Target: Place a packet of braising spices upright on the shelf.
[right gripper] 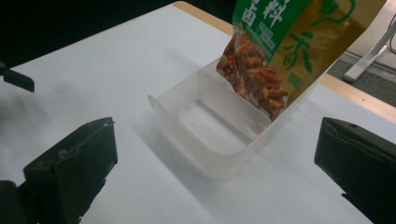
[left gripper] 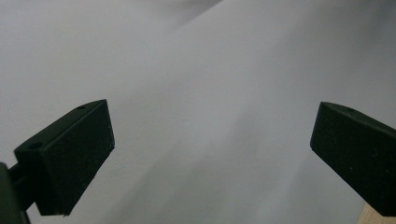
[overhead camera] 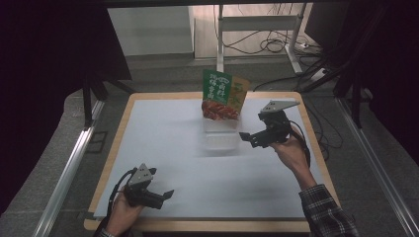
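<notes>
High view, left to right: the left gripper (overhead camera: 157,193) rests low near the table's (overhead camera: 163,224) front edge, well apart from everything else; its own view has the jaws spread wide over bare white sheet (left gripper: 210,93), holding nothing. Toward the middle and far side stands a clear tub (overhead camera: 221,139), with a green and yellow pouch (overhead camera: 223,94) upright in its far end, leaning on the wall. Just right of the tub hovers the right gripper (overhead camera: 248,138), jaws spread and empty, pointed at it (its view puts the tub (right gripper: 219,126) and pouch (right gripper: 289,46) between the jaws, a little ahead).

The work looks to be about the pouch in the tub, with the right gripper nearest. The risks I would expect:

- The tub is light and thin-walled; a jaw nudging its rim could slide or tip it, since nothing steadies it.
- The pouch only leans, so a bump could flop it out.
- A grip on the slick pouch film near its top could slip.
</notes>
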Demonstrator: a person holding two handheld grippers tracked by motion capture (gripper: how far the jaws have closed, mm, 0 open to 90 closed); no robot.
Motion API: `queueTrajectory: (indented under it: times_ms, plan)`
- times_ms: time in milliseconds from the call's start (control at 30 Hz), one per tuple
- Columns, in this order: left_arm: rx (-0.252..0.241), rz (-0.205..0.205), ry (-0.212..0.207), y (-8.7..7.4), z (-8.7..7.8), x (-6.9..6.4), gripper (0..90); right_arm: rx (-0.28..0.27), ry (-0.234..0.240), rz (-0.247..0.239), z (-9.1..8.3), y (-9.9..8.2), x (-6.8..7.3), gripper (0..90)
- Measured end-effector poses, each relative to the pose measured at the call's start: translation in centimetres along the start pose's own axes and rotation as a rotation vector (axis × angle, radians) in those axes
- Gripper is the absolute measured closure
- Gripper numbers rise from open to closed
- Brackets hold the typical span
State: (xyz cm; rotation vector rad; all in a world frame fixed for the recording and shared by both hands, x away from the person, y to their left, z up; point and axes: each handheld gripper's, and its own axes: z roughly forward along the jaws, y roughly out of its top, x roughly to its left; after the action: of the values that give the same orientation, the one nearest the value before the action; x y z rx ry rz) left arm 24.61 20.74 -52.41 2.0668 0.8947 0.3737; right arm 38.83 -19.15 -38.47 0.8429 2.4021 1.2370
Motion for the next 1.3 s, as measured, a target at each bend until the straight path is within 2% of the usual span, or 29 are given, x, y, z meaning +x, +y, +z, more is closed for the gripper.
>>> queueTrajectory:
  times_ms: [200,433,833,1300]
  plan:
    - [0.005,0.007,-0.006,0.0,0.1,-0.1,0.0,0.000,0.007,-0.003,0.0,-1.3,0.6,0.0]
    - [0.012,0.017,-0.013,0.0,0.2,-0.3,0.0,0.001,-0.007,-0.001,0.0,-2.9,1.2,0.0]
    - [0.018,0.023,-0.003,0.0,0.3,-0.4,0.0,0.012,-0.019,0.027,-0.1,-5.4,1.2,0.0]
    - [0.026,0.020,-0.004,0.1,0.3,-0.4,0.0,0.024,-0.044,0.061,-2.0,-7.1,1.3,0.0]
